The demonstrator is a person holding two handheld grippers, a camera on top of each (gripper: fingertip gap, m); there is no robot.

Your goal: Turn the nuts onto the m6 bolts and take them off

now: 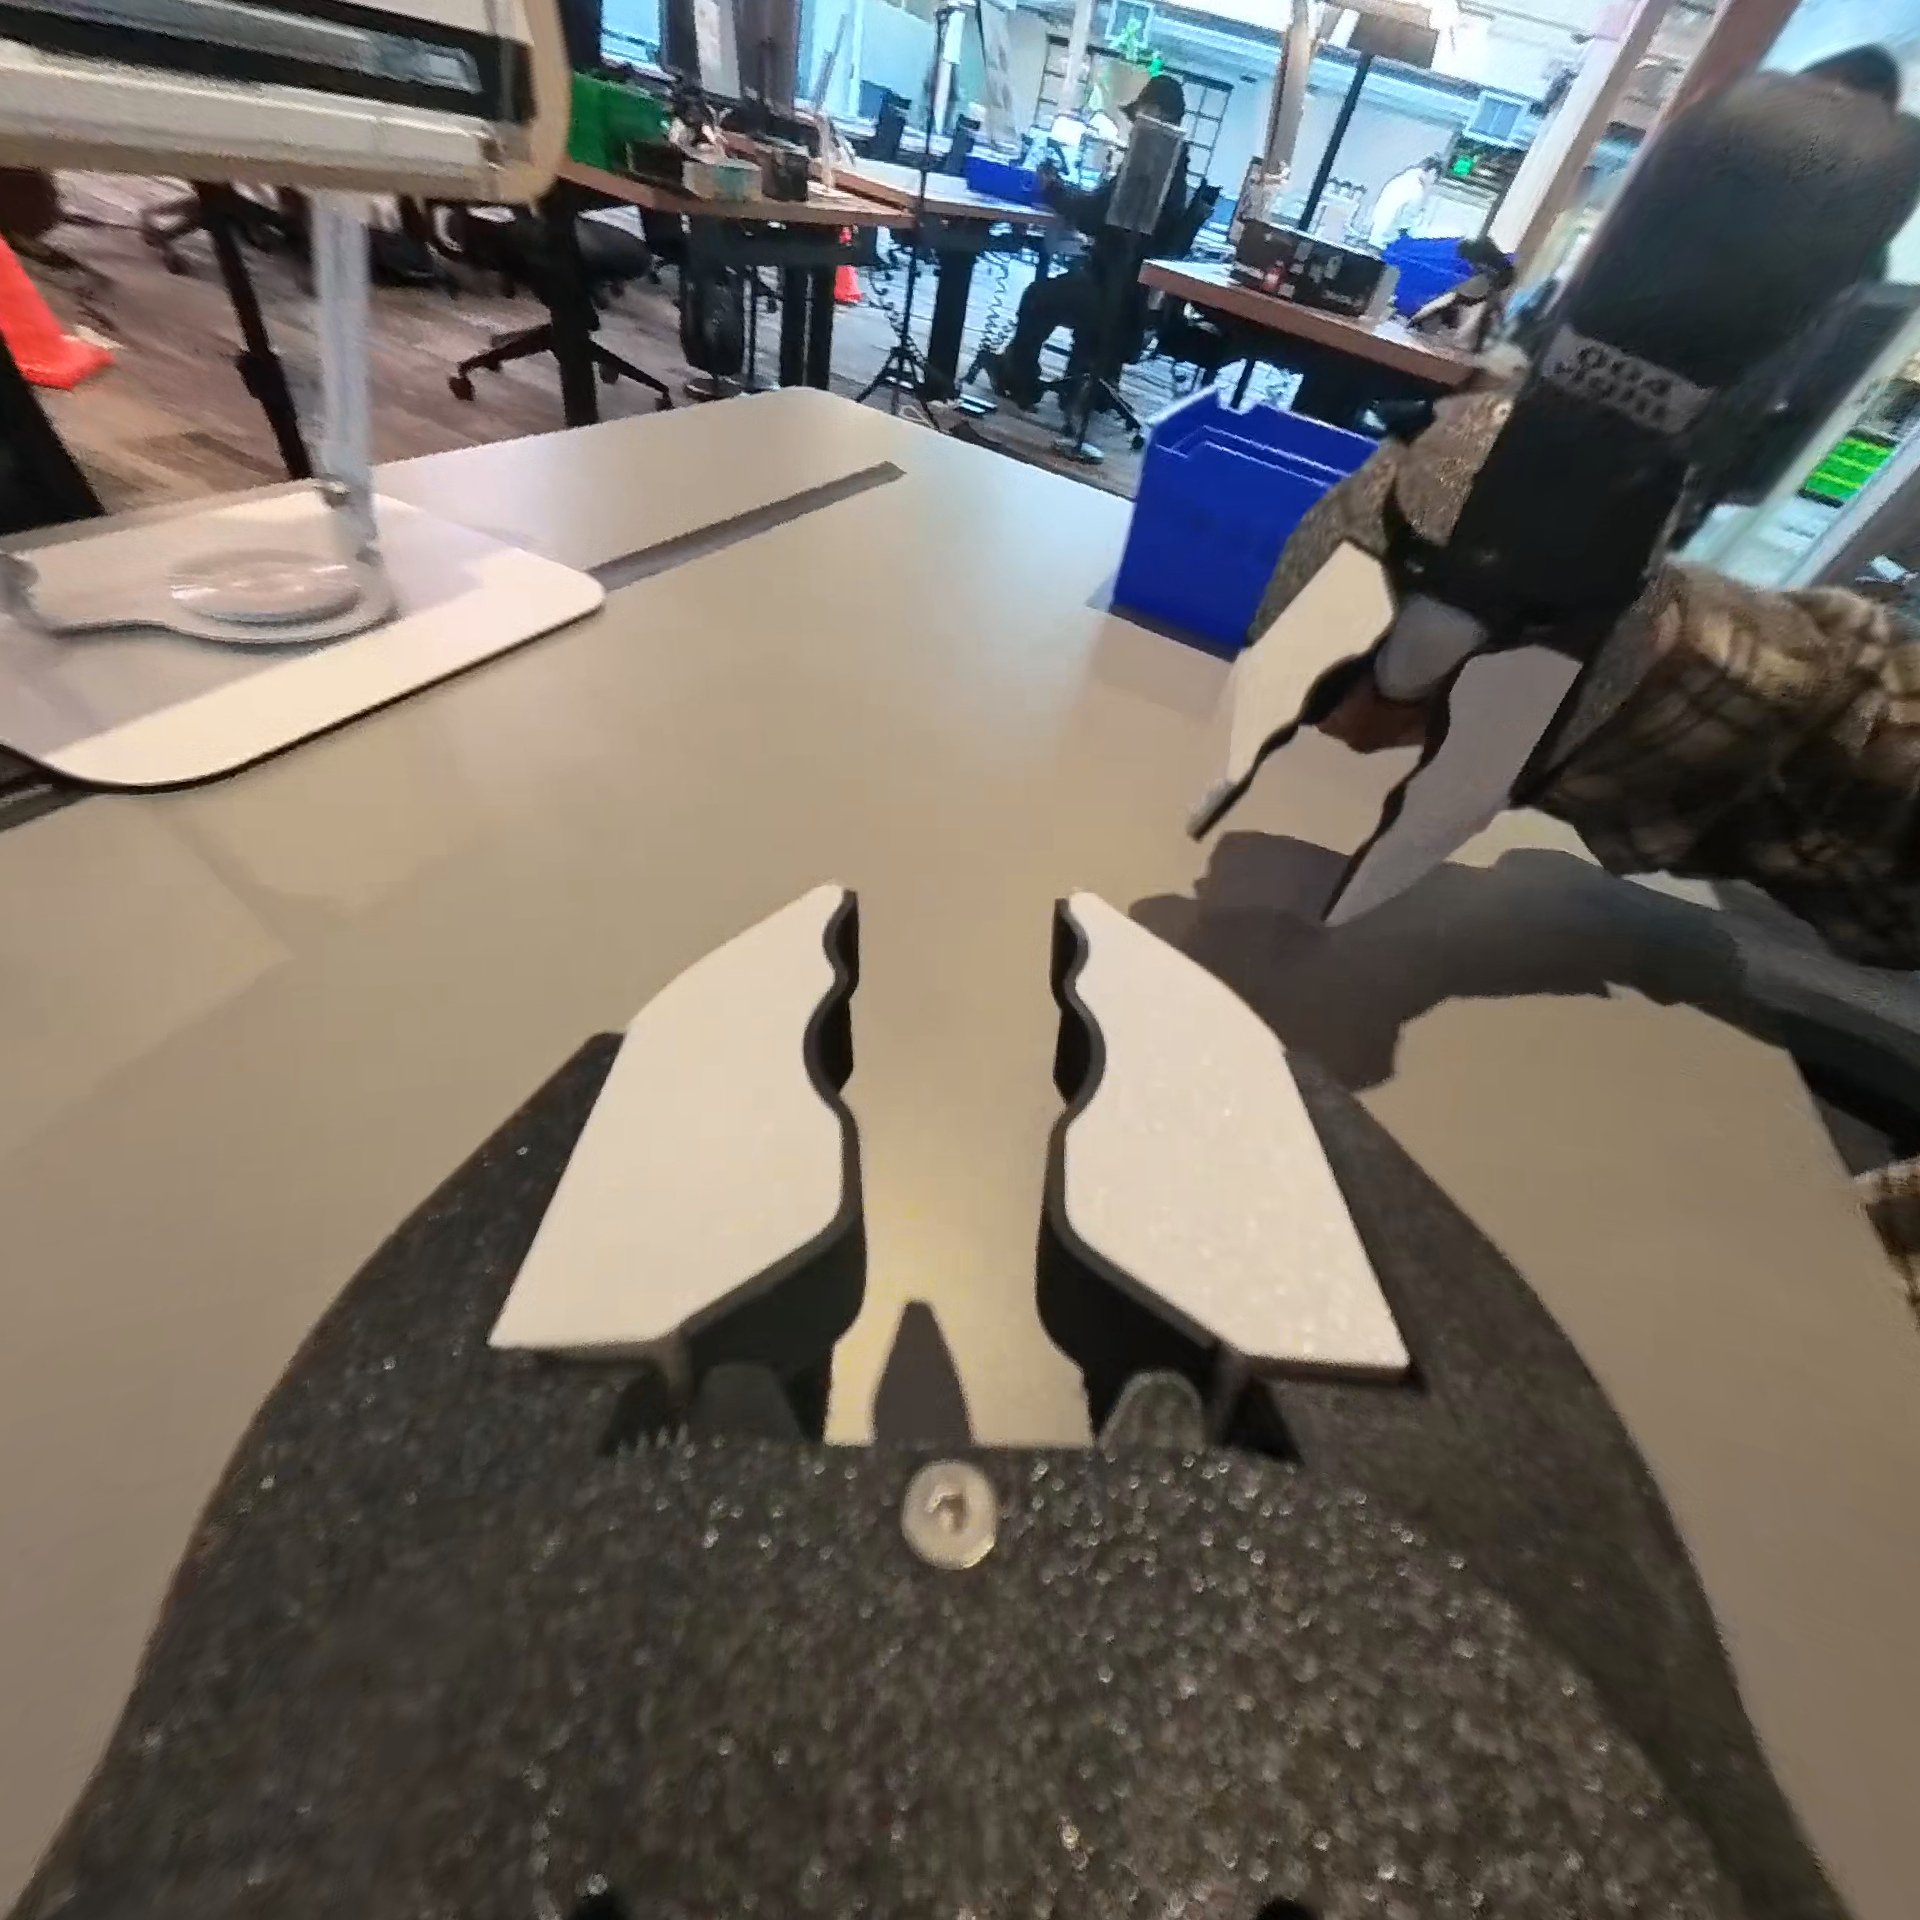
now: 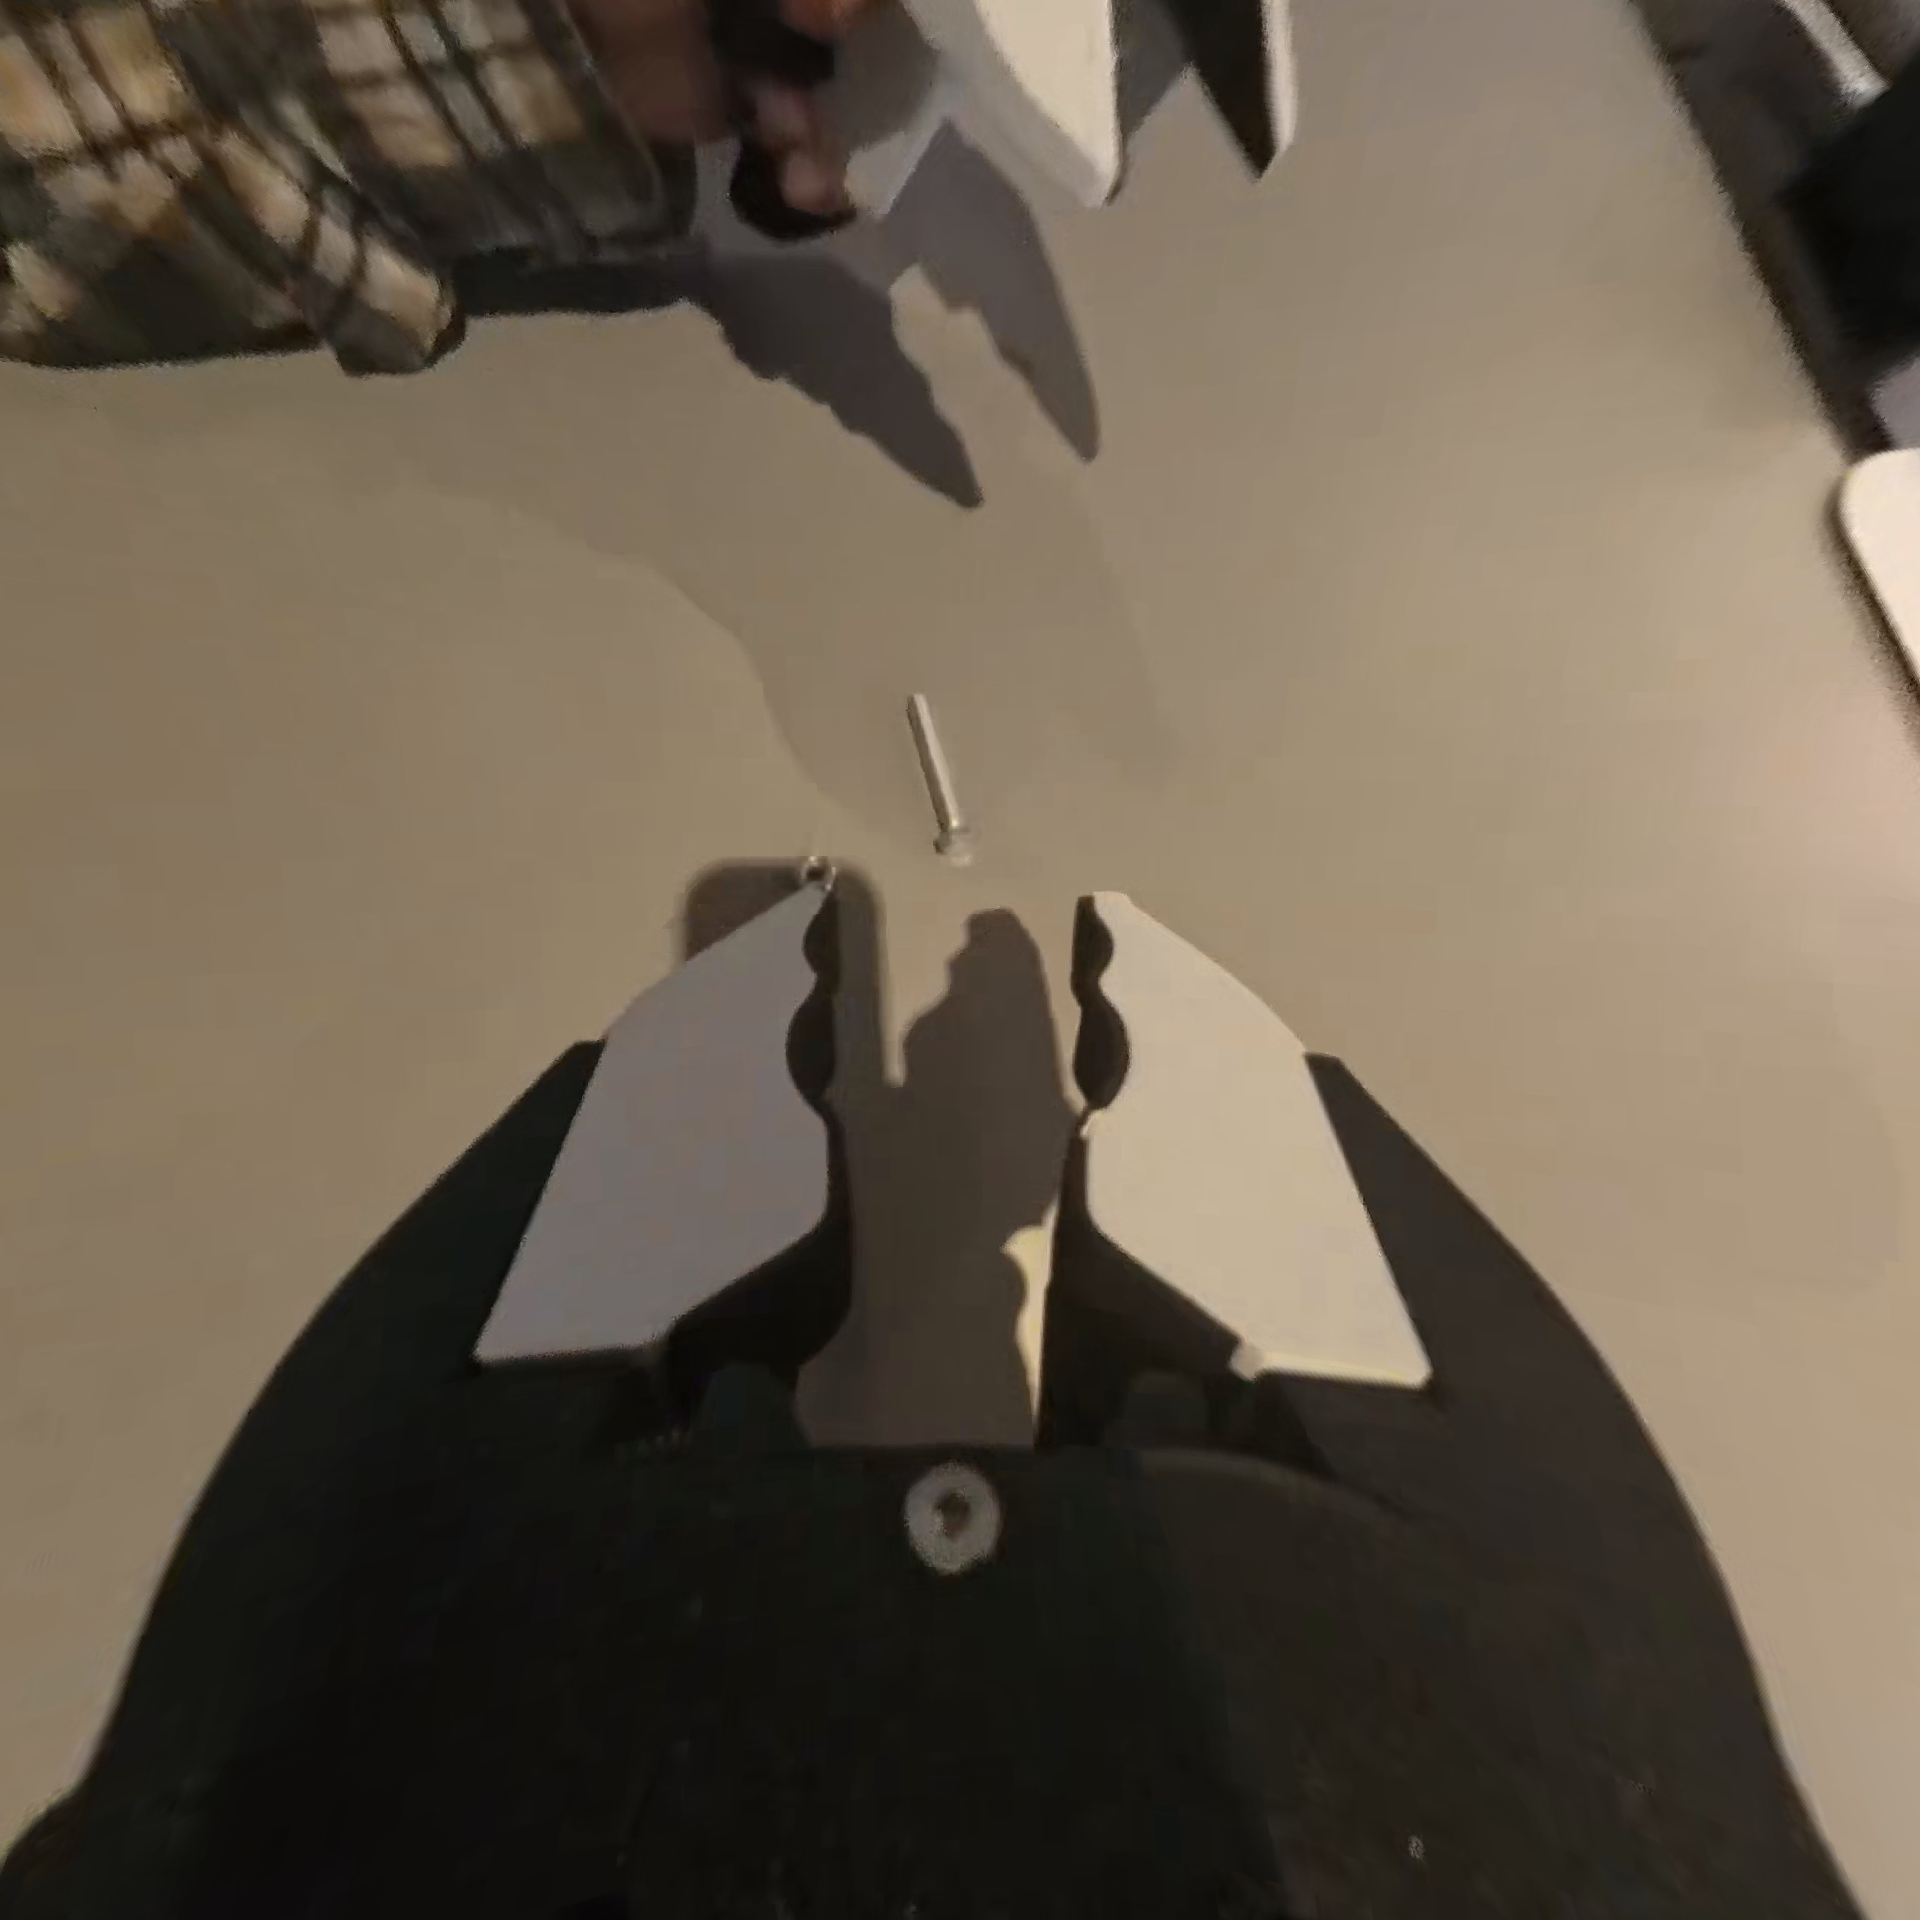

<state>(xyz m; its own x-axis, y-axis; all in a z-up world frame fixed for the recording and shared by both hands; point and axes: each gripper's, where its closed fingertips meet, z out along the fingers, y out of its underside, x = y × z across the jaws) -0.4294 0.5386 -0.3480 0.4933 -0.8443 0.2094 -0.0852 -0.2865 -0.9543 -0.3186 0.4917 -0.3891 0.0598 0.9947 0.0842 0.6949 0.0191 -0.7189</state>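
In the right wrist view a silver bolt (image 2: 933, 774) lies flat on the beige table (image 2: 416, 675), its head towards me, just ahead of my right gripper (image 2: 956, 914). A small silver nut (image 2: 819, 868) lies on the table right at the tip of that gripper's left finger (image 2: 727, 1091). The right gripper is open with nothing between its pads. My left gripper (image 1: 956, 914) is open and empty over bare table. It also shows at the top of the right wrist view (image 2: 1179, 177). The right gripper shows in the left wrist view (image 1: 1273, 868), pointing down at the table.
A white monitor stand base (image 1: 312, 644) sits on the table at the left, its corner at the right edge of the right wrist view (image 2: 1881, 561). A blue bin (image 1: 1226, 509) stands beyond the table's far edge. A plaid sleeve (image 1: 1766, 727) reaches in from the right. Spacing between my two grippers at the tips: around 15 cm.
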